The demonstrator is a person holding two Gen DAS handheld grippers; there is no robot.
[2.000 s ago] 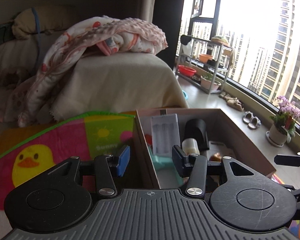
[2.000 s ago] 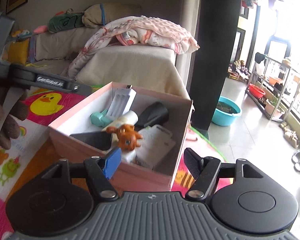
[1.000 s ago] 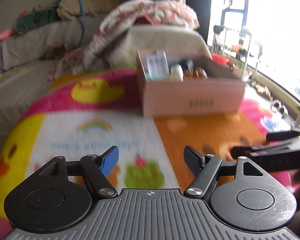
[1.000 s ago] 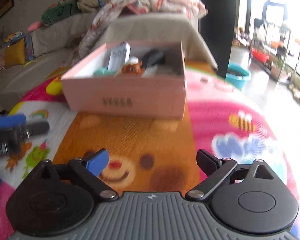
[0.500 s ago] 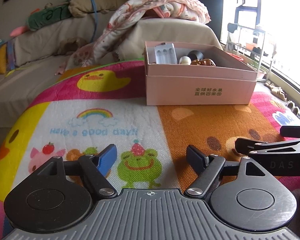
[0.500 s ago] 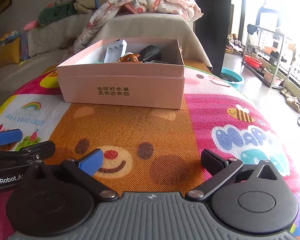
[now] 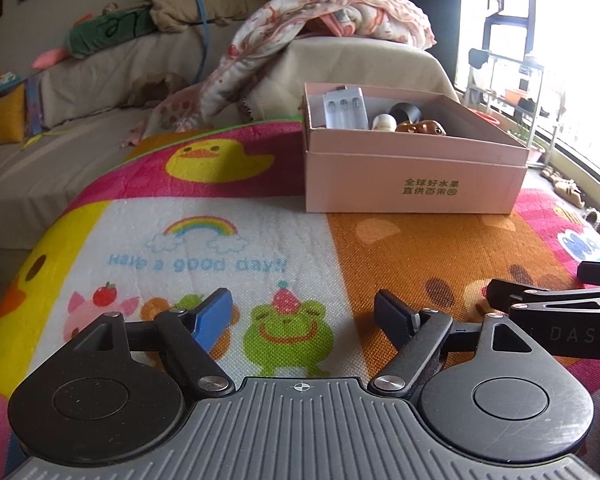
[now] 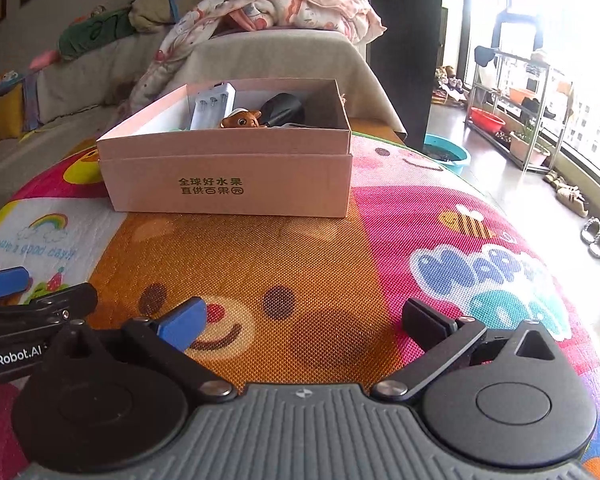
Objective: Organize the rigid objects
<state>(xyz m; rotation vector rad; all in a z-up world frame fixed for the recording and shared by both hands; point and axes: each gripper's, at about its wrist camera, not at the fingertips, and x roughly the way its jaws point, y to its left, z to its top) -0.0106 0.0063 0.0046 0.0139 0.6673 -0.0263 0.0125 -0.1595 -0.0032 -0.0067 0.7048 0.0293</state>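
Both your grippers sit low over the mat (image 8: pixel 300 264), side by side, pointing toward the box (image 8: pixel 228 176). Your left gripper (image 7: pixel 305 312) is spread wide, blue pad on one side, black pad on the other, with nothing between them but the frog print on the mat. Your right gripper (image 8: pixel 305 320) is spread wider still, jaws empty, only the bear face on the mat showing in the gap. So both tools are released, nothing grasped.

The pink box stands on the mat well ahead of both grippers, open at the top, with printed characters on its near wall. Inside it, you can see a white case (image 7: pixel 343 110) leaning upright against the far wall, a black object (image 8: pixel 284 110) toward the back, a small cream-coloured bottle top (image 7: pixel 384 122), and a brown toy animal (image 8: pixel 242 119) peeking just over the near rim. What lies lower in the box is hidden by the wall.

Behind the box there is a sofa (image 7: pixel 112 68) with a pink blanket (image 7: pixel 331 12) draped over its arm. In the right view, a teal basin (image 8: pixel 447 154) sits on the floor past the mat's edge, and a metal rack (image 8: pixel 511 120) stands by the window.
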